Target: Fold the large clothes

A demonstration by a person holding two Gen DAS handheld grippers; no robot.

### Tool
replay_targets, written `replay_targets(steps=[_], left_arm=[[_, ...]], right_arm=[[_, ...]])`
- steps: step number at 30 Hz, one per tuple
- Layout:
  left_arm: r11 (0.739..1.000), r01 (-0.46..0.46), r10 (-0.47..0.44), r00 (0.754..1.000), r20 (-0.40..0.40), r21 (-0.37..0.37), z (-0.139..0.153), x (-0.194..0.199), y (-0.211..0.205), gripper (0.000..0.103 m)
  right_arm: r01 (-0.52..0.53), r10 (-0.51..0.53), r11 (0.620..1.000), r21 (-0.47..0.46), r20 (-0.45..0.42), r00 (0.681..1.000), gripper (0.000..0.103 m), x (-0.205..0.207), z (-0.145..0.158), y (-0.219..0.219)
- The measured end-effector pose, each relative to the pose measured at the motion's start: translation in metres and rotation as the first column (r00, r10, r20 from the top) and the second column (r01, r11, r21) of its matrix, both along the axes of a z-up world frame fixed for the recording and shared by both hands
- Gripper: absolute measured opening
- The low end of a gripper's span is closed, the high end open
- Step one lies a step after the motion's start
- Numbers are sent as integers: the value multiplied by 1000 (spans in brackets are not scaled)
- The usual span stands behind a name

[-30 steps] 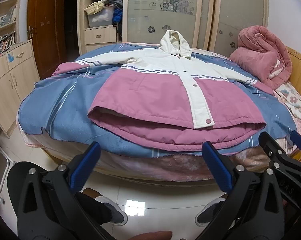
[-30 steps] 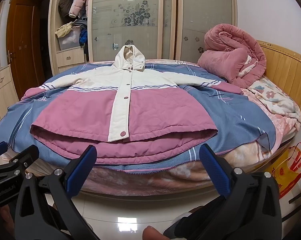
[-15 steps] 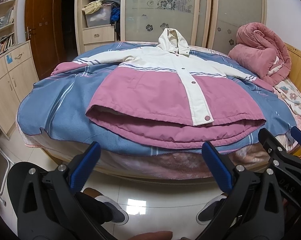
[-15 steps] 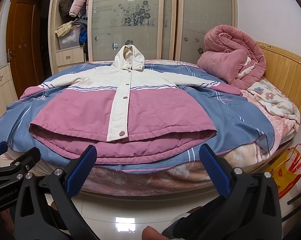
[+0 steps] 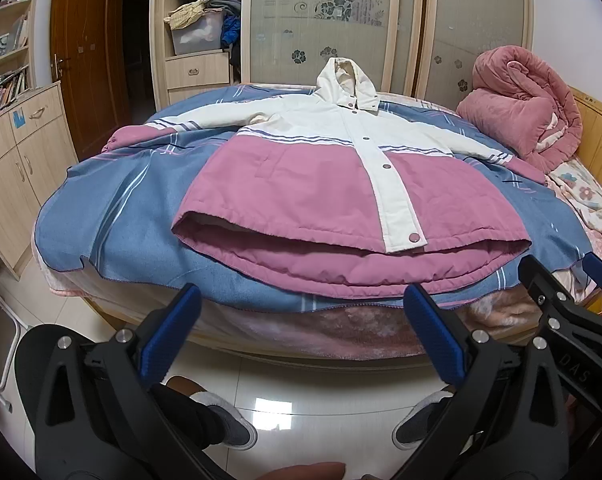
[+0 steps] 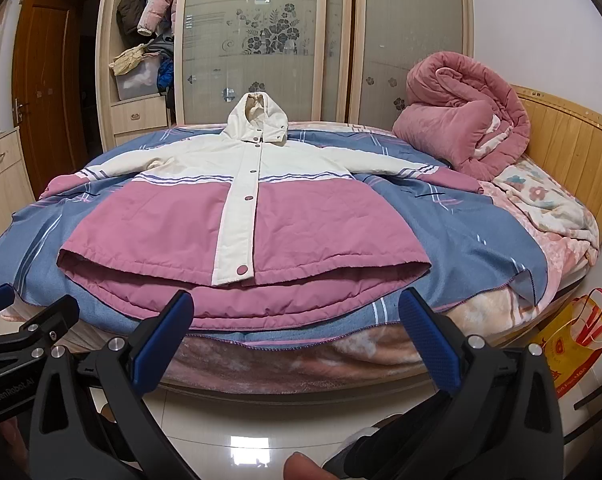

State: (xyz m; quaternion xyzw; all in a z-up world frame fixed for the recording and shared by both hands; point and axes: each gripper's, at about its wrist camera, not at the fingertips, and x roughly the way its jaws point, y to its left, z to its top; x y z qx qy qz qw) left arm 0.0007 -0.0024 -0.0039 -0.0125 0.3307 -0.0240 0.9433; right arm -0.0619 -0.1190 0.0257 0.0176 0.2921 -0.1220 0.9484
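Bed [image 6: 501, 312] under unfolded coat [image 6: 301, 220] (far edge hidden)

Ahead of my two grippers the jacket [image 6: 245, 216] lies flat on the blanket [image 6: 461, 240] covering the bed [image 6: 561, 152], its hem nearest to me and hood farthest, a rolled quilt [image 6: 465, 128] to the far right, the wardrobe [image 6: 333, 40] behind, a bag [image 6: 577, 344] on the floor right.

Pink-and-white hooded jacket [image 5: 313, 184] flat on bed [image 5: 113, 232]
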Motion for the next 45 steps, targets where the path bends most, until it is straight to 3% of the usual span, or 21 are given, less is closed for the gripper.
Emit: replay_targets(steps=[45], left_arm=[[1000,19,-19,1000,-9,-5,2,-7,-6,101]], right_arm=[[8,-8,1000,5,3,1000,102,-1,3,-3]])
